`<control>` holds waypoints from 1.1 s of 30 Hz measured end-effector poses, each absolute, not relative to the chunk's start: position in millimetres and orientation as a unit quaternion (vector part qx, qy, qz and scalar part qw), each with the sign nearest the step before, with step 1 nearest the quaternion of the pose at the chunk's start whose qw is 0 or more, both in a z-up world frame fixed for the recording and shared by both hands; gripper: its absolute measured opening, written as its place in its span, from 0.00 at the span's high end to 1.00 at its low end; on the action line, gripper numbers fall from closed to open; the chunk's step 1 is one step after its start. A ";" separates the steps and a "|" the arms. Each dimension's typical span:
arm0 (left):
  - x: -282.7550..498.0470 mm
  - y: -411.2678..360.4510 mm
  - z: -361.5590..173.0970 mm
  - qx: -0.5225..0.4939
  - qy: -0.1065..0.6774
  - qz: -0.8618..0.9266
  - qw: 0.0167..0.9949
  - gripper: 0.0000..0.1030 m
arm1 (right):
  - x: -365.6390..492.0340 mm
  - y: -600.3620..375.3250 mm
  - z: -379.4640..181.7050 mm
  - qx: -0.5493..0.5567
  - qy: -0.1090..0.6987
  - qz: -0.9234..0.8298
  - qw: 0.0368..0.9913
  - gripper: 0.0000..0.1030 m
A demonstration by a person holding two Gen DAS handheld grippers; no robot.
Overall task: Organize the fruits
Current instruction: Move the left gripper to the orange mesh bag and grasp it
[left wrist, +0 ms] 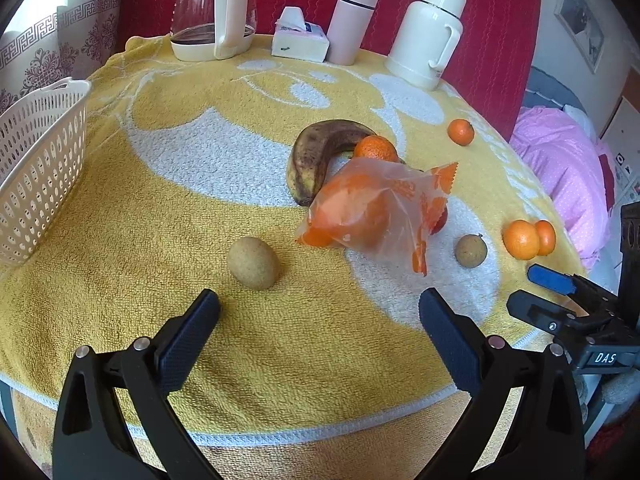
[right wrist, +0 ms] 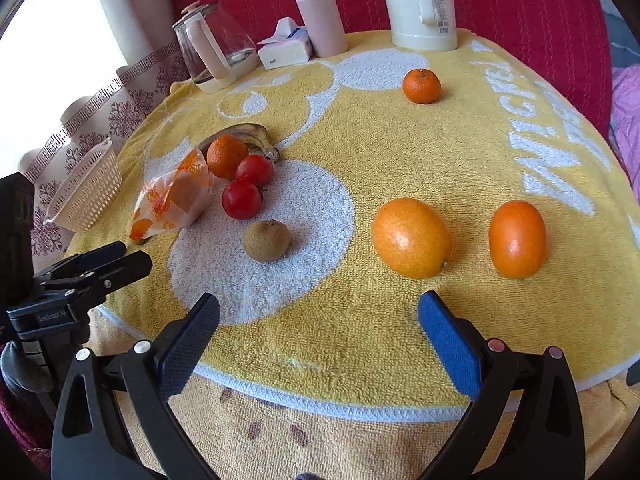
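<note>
Fruit lies scattered on a yellow towel (left wrist: 120,280). A brown spotted banana (left wrist: 316,148), a tangerine (left wrist: 375,149) and an orange plastic bag (left wrist: 376,212) cluster mid-table, with two red tomatoes (right wrist: 244,188) beside them. A tan round fruit (left wrist: 253,258) sits just ahead of my open left gripper (left wrist: 320,308). Another brown fruit (right wrist: 267,240), two oranges (right wrist: 412,236) (right wrist: 517,238) and a far tangerine (right wrist: 421,86) lie ahead of my open right gripper (right wrist: 320,308). A white perforated basket (left wrist: 36,168) stands at the left edge, with no fruit showing in it.
Along the back stand a glass kettle (left wrist: 212,8), a tissue pack (left wrist: 300,38), a pink flask (left wrist: 352,24) and a white thermos (left wrist: 428,36), against a red backrest. The table's front edge lies just under both grippers. A pink bed cover (left wrist: 560,168) is at the right.
</note>
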State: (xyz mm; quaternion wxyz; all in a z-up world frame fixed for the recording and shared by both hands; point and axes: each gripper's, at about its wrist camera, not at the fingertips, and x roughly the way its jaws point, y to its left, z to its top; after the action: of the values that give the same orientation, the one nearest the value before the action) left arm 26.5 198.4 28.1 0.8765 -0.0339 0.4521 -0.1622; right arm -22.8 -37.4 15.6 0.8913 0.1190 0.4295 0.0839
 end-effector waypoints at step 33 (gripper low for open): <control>38.3 160.0 44.4 -0.014 0.396 -0.217 0.892 0.35 | -18.5 -122.7 21.8 0.168 0.387 -0.026 0.906 0.22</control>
State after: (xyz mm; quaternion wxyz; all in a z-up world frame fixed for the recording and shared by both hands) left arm 38.3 160.0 44.4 0.8922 -0.0139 0.3955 -0.2174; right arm -18.5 -122.7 21.8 0.9063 0.1681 0.3869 -0.0258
